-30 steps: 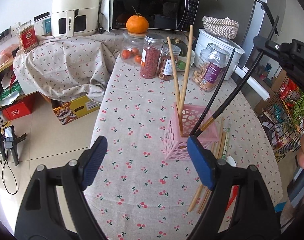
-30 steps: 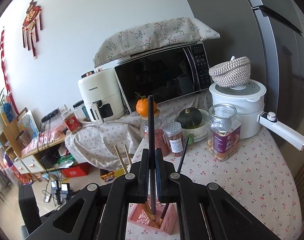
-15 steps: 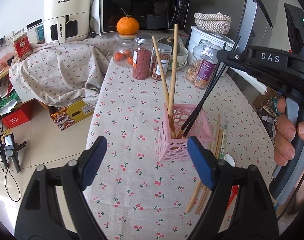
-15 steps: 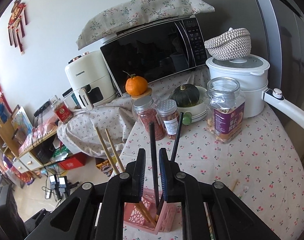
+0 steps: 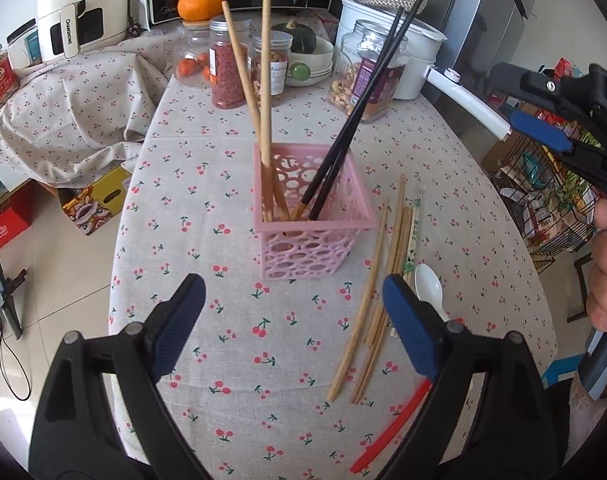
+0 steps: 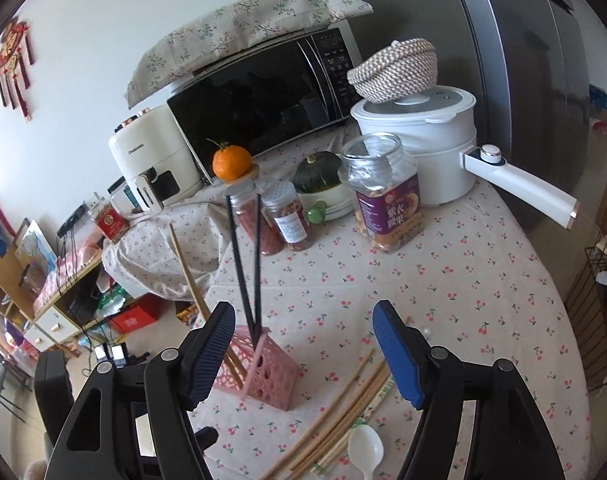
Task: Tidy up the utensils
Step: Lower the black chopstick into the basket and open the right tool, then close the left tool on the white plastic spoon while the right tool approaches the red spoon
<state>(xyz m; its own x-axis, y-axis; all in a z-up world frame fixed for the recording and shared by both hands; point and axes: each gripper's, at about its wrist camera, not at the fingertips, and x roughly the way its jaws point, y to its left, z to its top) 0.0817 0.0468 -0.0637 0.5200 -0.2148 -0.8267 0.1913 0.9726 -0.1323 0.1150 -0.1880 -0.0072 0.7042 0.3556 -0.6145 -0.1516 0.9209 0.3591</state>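
Left wrist view: my left claw (image 5: 291,312) hangs spread wide over the cherry-print surface (image 5: 191,240), nothing between its pads. The pink basket (image 5: 311,236) sits at frame centre, now holding two wooden chopsticks (image 5: 263,92) and both black chopsticks (image 5: 367,92), which lean toward the upper right. At the right edge I see my right claw (image 5: 543,132) hanging clear of them; a second ago it was carrying one black stick over the basket. Loose wooden chopsticks (image 5: 371,304), a white spoon (image 5: 429,290) and a red utensil (image 5: 395,428) lie just right of the basket, lower right of frame.

Right wrist view: my right claw (image 6: 303,348) has just been opening and stands spread and empty. The black pair (image 6: 247,264) stands in the basket (image 6: 263,376) at lower left, free of the pads. So I judge that stick delivered. The loose sticks (image 6: 343,400) and spoon (image 6: 365,454) at the bottom of the frame are still to be collected.
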